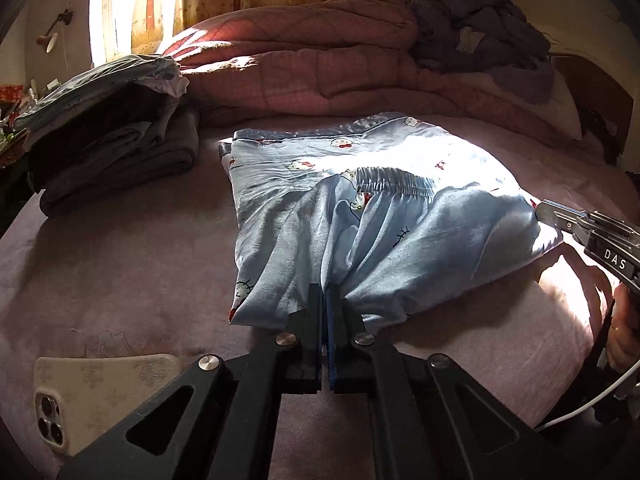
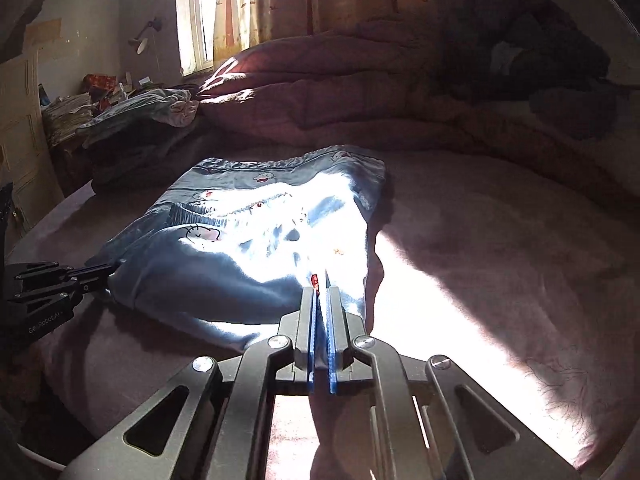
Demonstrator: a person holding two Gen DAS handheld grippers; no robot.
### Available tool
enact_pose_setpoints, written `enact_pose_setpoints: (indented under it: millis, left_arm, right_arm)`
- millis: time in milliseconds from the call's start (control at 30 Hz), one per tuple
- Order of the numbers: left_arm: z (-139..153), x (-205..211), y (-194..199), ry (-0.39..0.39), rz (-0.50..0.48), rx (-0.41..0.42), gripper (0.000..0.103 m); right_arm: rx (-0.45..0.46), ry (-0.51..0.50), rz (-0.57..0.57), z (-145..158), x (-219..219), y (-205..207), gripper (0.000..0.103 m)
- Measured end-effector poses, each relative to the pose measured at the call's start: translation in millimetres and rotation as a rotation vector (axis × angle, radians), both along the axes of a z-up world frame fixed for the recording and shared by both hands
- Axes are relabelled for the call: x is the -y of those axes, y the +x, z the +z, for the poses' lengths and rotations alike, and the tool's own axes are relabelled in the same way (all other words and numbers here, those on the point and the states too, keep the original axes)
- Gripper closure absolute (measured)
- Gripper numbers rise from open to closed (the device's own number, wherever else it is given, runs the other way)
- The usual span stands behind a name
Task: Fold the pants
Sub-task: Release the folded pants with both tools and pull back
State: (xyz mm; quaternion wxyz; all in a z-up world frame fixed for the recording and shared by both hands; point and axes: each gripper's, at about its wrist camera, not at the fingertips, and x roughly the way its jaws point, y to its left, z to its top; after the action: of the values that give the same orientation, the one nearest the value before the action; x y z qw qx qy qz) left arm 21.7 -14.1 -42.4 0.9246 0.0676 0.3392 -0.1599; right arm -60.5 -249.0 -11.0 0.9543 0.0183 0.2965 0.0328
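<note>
Light blue cartoon-print pants (image 1: 360, 208) are lying folded on the pink bed sheet (image 1: 120, 280), mid-bed, partly lit by a sun patch. In the left wrist view the bundle is running with its long axis from the near-left edge toward the far right; the gathered elastic waistband (image 1: 394, 182) is sitting on top, folded over, facing the far side. Left gripper (image 1: 325, 300) is sitting at the near edge of the pants, jaws pressed together and pinching a bunched fold of the fabric. Right gripper (image 1: 546, 212) is coming in from the right side, its tip touching the right edge of the pants. In the right wrist view the left gripper (image 2: 108, 270) is showing at the left end of the bundle, and the right gripper (image 2: 322, 292) is at the near-right edge, jaws almost closed with fabric between the blue pads (image 2: 331, 344). Left of the pants, a stack of folded clothes (image 1: 112, 128) is sitting apart from them; a phone (image 1: 88, 396) is lying on the sheet near-left. A red-brown quilt (image 1: 320, 60) is piled behind.
</note>
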Motion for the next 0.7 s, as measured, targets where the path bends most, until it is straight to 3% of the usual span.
enact_pose_setpoints:
  millis: [167,267,333,367,400,467,600,700]
  left_arm:
    - [11.6,-5.0,-6.2,0.011,0.021,0.066,0.102]
    - [5.8,-1.5,-10.3,0.033,-0.002,0.061,0.098]
    - [3.0,-4.3,-14.0,0.032,0.005,0.057,0.086]
    - [3.1,-8.0,-16.0,0.014,0.003,0.052,0.082]
    - [3.2,-12.2,-18.5,-0.003,0.002,0.048,0.079]
    - [2.4,-16.8,-20.0,-0.011,-0.002,0.028,0.077]
    - [-4.7,-13.8,-16.3,0.018,-0.005,-0.005,0.077]
    - [-8.0,-9.7,-16.5,0.048,-0.009,0.000,0.077]
  right_arm:
    - [0.126,0.007,-0.036,21.6,7.4,-18.5,0.099]
    - [0.080,0.024,-0.008,16.7,10.1,-13.0,0.099]
    - [0.097,0.024,0.006,15.8,8.4,-19.7,0.098]
    - [0.102,0.015,0.016,16.8,6.5,-24.0,0.088]
    - [0.109,0.010,0.023,17.5,4.8,-29.9,0.064]
    - [0.129,0.025,0.027,17.5,5.6,-40.6,0.038]
    - [0.035,0.002,0.057,6.6,0.3,-38.6,0.073]
    - [-0.019,-0.023,0.049,-6.6,-0.9,-27.7,0.074]
